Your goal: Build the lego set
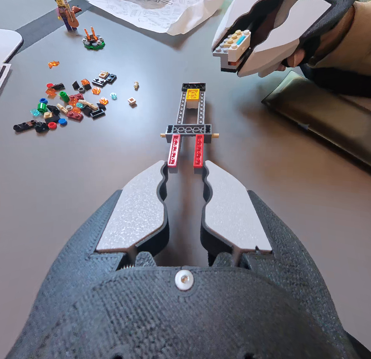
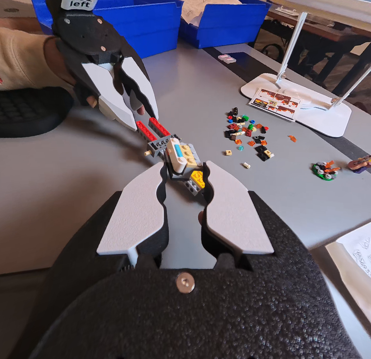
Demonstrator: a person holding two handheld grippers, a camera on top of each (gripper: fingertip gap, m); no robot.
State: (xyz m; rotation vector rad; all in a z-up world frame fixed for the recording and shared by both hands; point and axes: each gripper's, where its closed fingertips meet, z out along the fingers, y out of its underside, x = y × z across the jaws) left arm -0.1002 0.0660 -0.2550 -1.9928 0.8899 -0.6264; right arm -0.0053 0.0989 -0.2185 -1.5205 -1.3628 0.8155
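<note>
**Mating the sub-assembly to the chassis frame**

Your right tool [image 1: 244, 56] is clamped on a small white, tan and grey sub-assembly [image 1: 233, 43], held in the air above the far end of the chassis frame [image 1: 190, 116]. The frame lies flat on the worktop [image 1: 251, 148]. Your left tool [image 1: 185, 166] brackets the two red plates [image 1: 186, 150] at the near end; whether its fingers press them cannot be told. Judged step: seating the held block on the frame. Next, level its underside, align the studs, and press down while your left tool steadies the frame. Loose parts [image 1: 66, 102] lie well apart, left.
</note>
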